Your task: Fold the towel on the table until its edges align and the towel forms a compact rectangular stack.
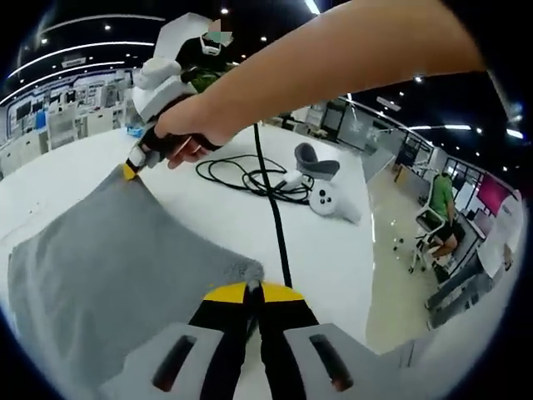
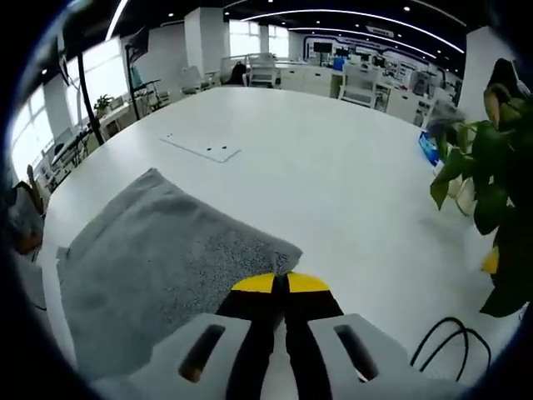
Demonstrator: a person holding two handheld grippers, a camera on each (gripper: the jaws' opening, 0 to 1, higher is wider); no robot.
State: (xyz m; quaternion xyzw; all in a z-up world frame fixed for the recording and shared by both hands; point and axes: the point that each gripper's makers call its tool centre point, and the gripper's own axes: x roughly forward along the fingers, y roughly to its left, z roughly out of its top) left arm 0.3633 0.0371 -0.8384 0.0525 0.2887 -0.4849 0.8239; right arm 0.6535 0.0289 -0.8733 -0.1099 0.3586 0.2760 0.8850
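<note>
between both hand-held grippers, towel (image 1: pixel 108 275)

A coiled black cable (image 1: pixel 250 175) and a white controller (image 1: pixel 331 198) lie near each other; a green plant (image 2: pixel 487 167) stands aside.

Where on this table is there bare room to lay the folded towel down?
The widest bare stretch of table lies beyond the grey towel in the right gripper view, bordered by the plant to one side. In the left gripper view it is crowded past the towel's far edge: a coiled black cable and a white controller.
</note>
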